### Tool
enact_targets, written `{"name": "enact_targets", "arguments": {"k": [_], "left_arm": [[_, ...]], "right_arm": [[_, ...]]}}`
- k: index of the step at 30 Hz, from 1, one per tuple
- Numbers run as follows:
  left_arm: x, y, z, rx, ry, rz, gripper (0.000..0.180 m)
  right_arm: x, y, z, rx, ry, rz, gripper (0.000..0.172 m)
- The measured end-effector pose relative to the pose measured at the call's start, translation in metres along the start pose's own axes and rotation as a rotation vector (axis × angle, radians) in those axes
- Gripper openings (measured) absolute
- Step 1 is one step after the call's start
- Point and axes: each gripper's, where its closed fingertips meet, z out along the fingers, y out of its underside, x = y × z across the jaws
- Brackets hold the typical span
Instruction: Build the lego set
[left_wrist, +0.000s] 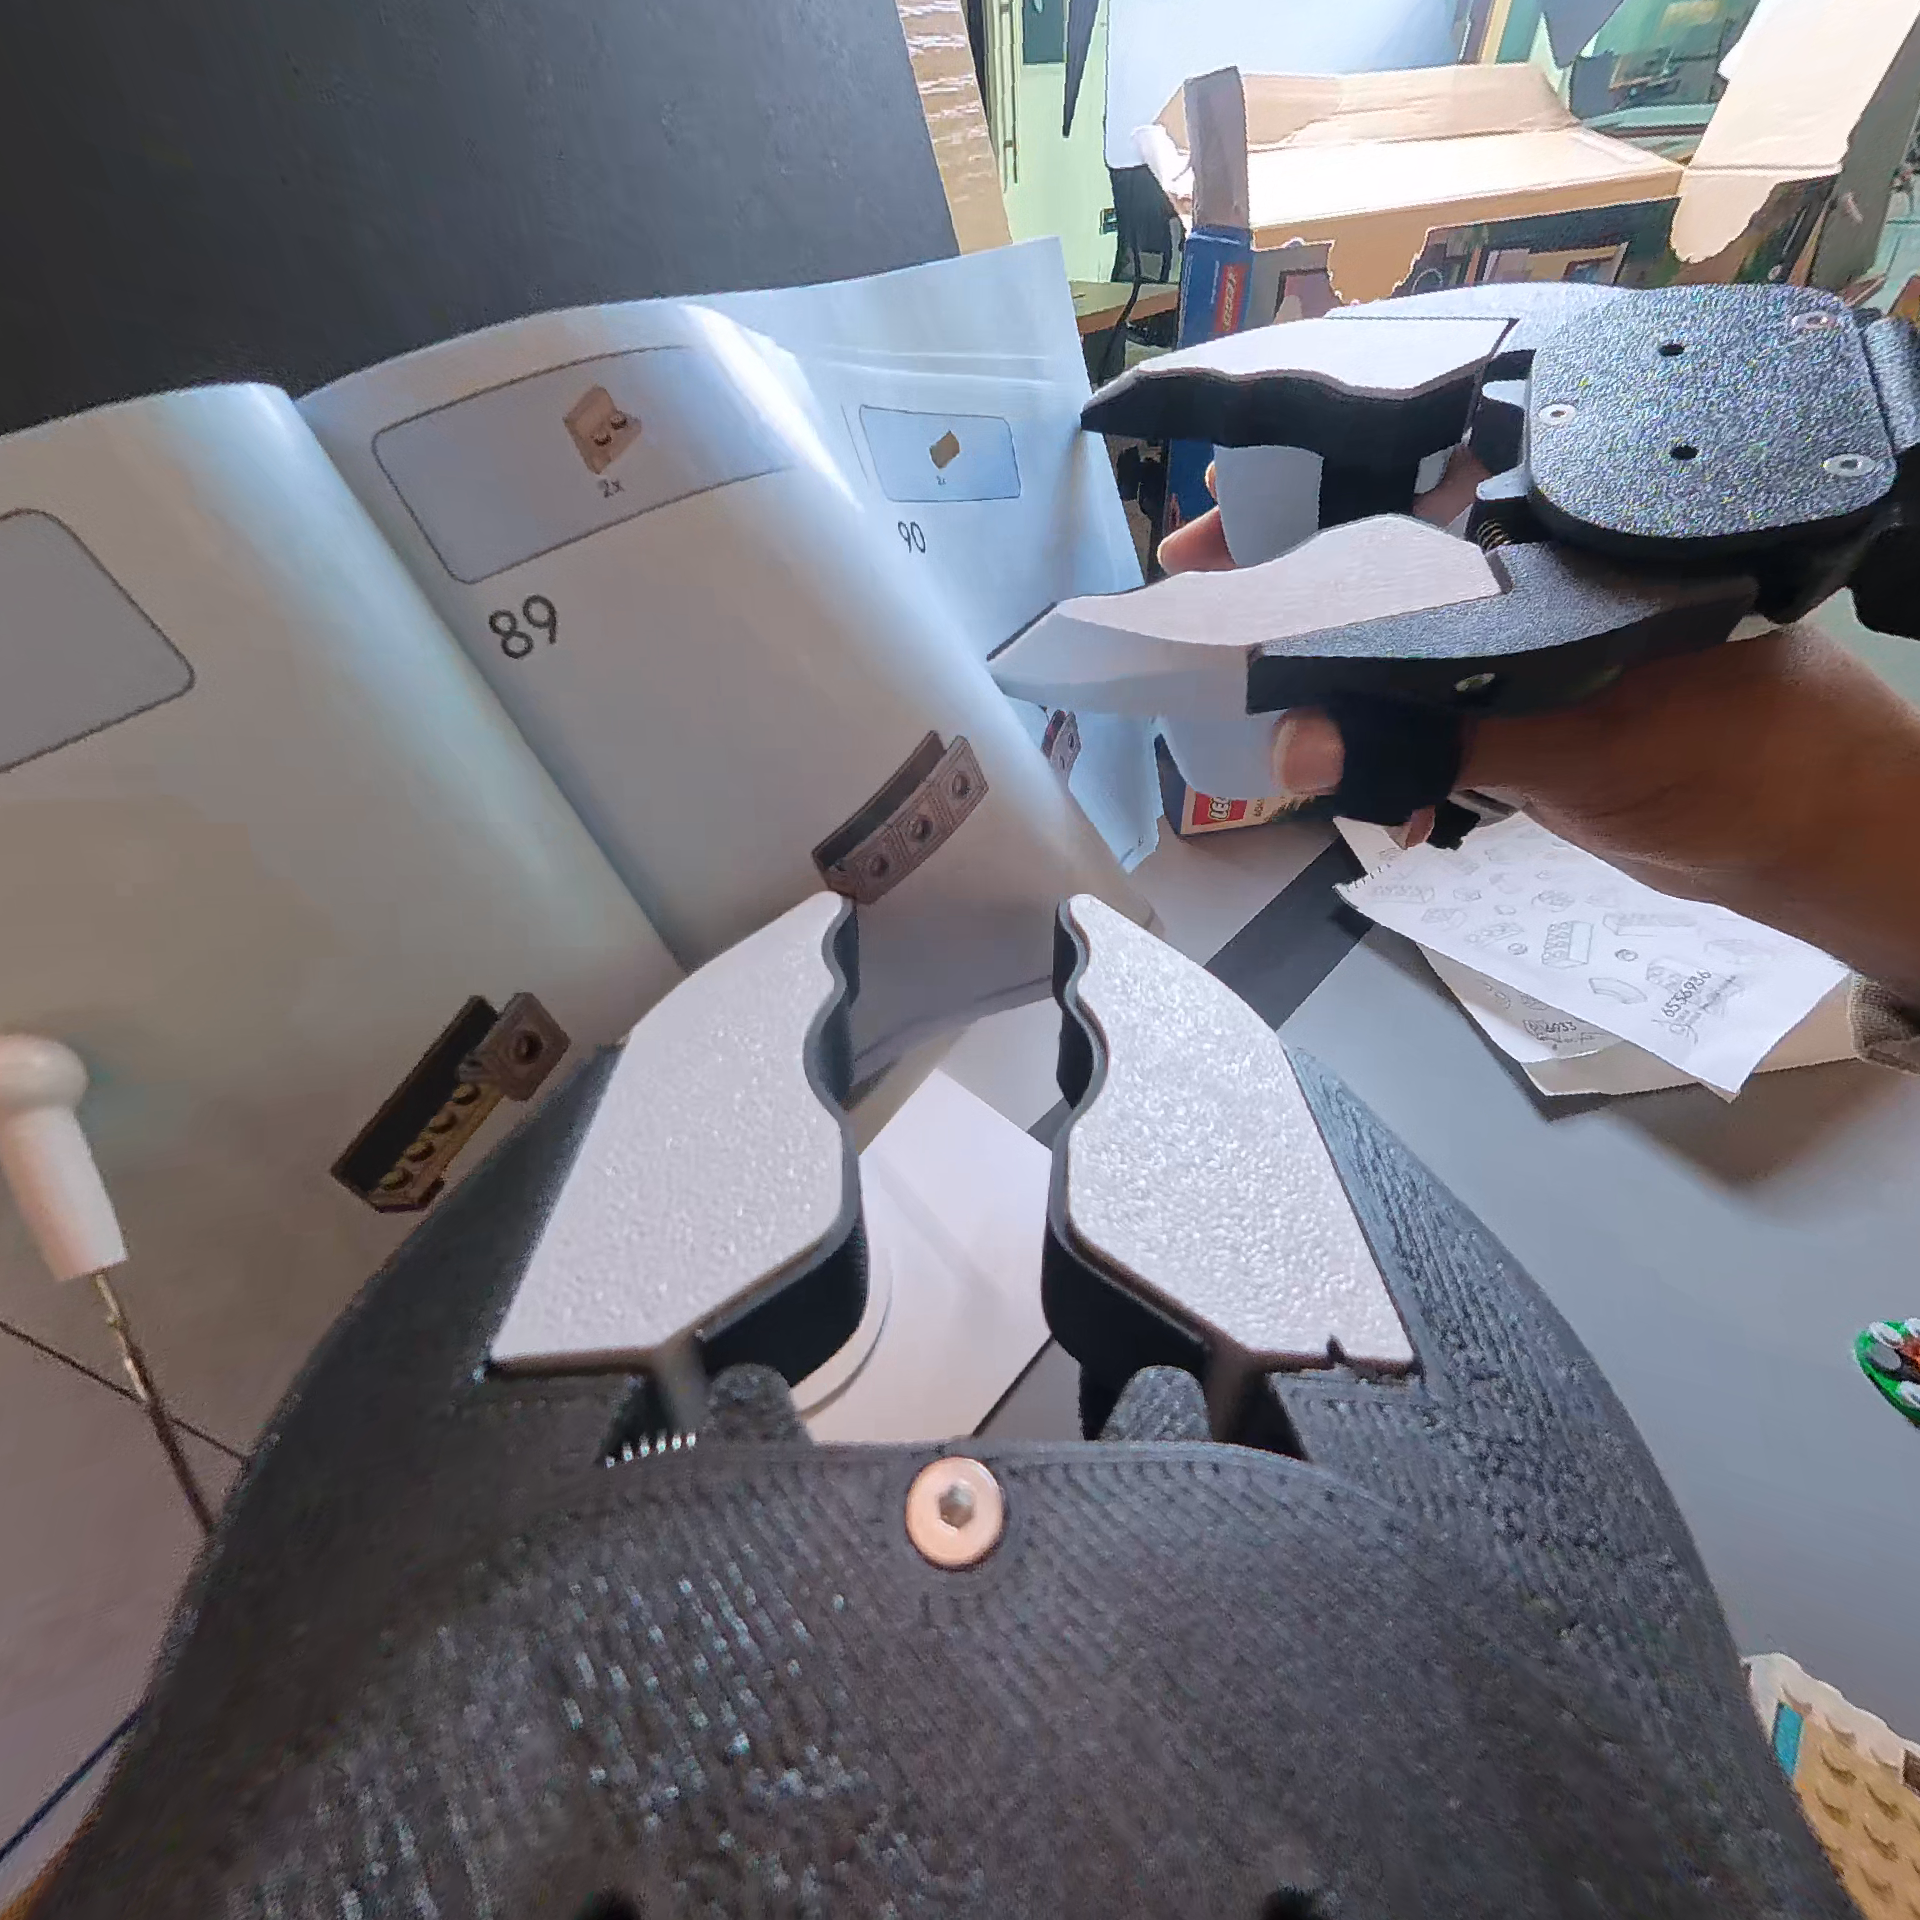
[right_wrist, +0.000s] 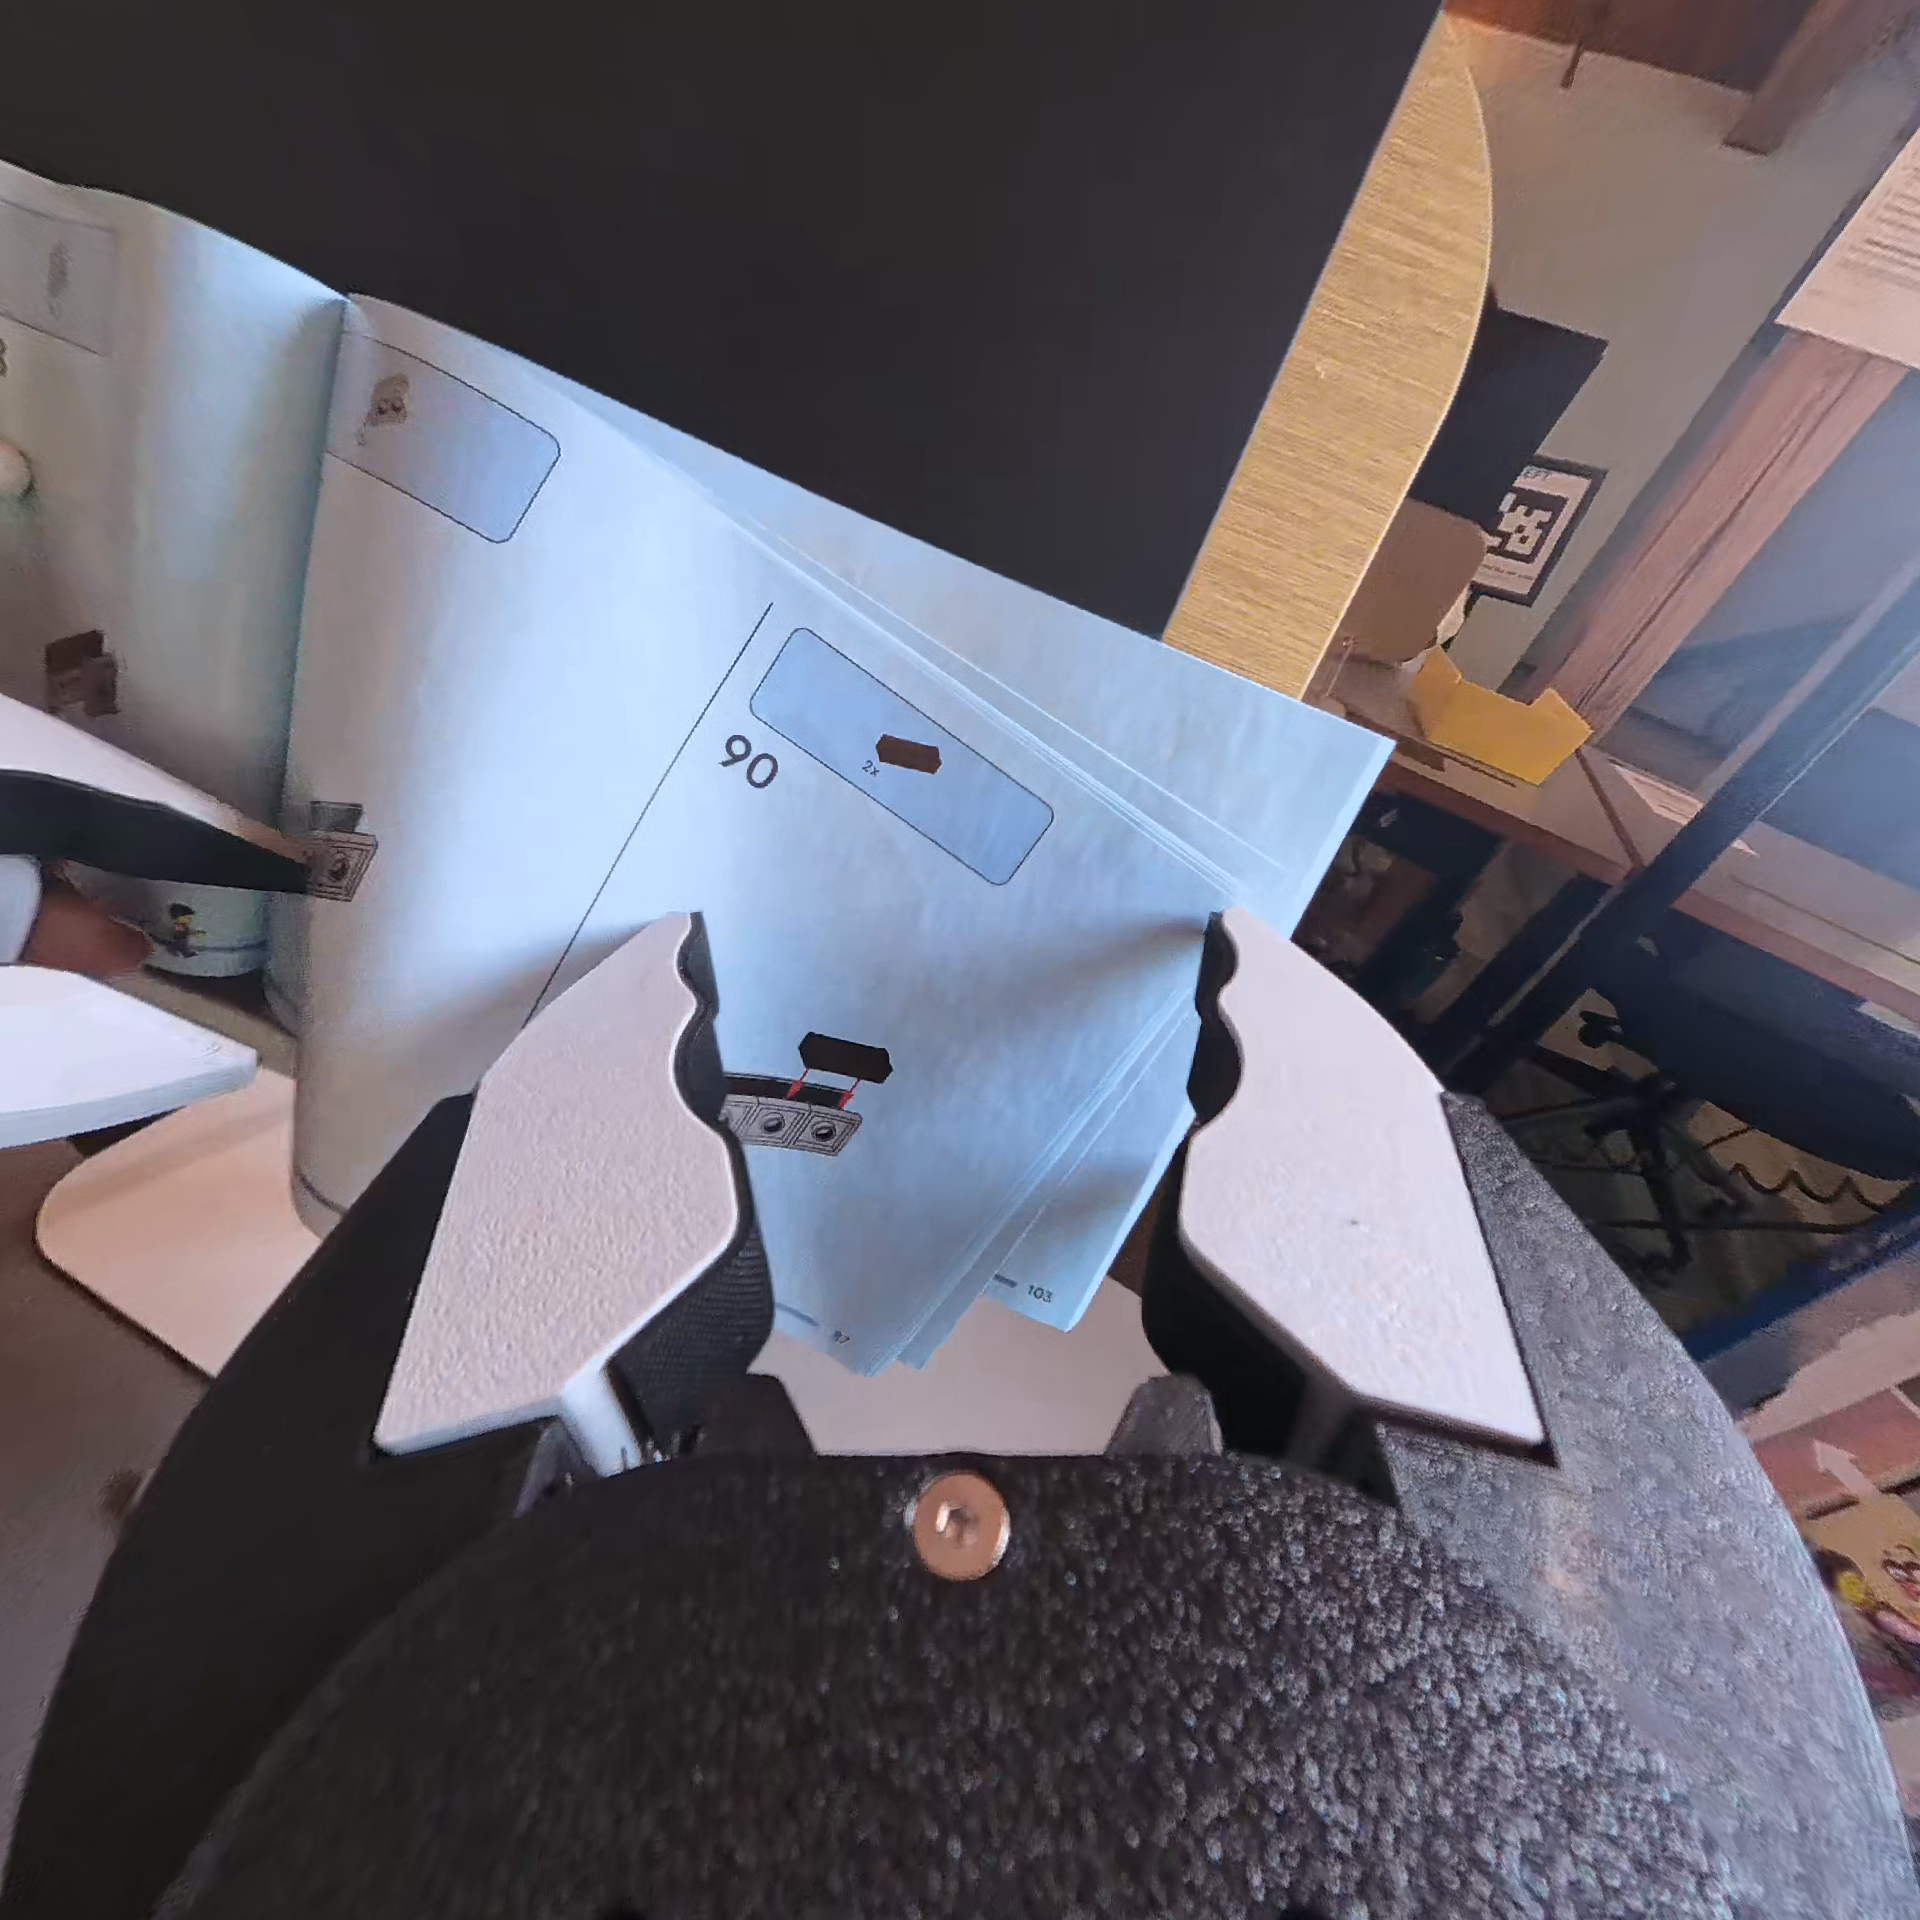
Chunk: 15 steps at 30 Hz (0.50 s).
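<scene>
An open instruction booklet (left_wrist: 644, 644) stands upright on a white stand, with printed brown bricks on its pale blue pages. My left gripper (left_wrist: 956, 914) is open just in front of the lower part of the right-hand page, and its left fingertip (left_wrist: 821, 914) is at the paper. My right gripper (right_wrist: 951, 925) is wide open at the booklet (right_wrist: 935, 935), with the fanned right-hand pages standing between its fingers and neither pad pressing them. It also shows in the left wrist view (left_wrist: 1039, 540), held by a hand at the booklet's right edge. The left gripper shows in the right wrist view (right_wrist: 281, 966).
A black board (left_wrist: 416, 156) stands behind the booklet. On the grey table (left_wrist: 1558, 1299) lie a white paper bag with brick drawings (left_wrist: 1579, 956) and a blue toy box (left_wrist: 1226, 281). A cardboard box (left_wrist: 1434, 145) sits farther back. A tan brick build (left_wrist: 1849, 1787) is at the lower right.
</scene>
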Motion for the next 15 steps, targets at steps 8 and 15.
{"name": "enact_targets", "arguments": {"k": [8, 15], "left_arm": [[-0.005, -0.001, 0.022, -0.058, -0.070, -0.045, 0.022], [-0.006, 0.002, 0.025, -0.075, -0.099, -0.037, 0.021]], "right_arm": [[0.007, -0.009, 0.001, 0.024, 0.014, -0.099, 0.094], [0.009, -0.008, 0.016, -0.028, 0.041, -0.145, 0.093]]}}
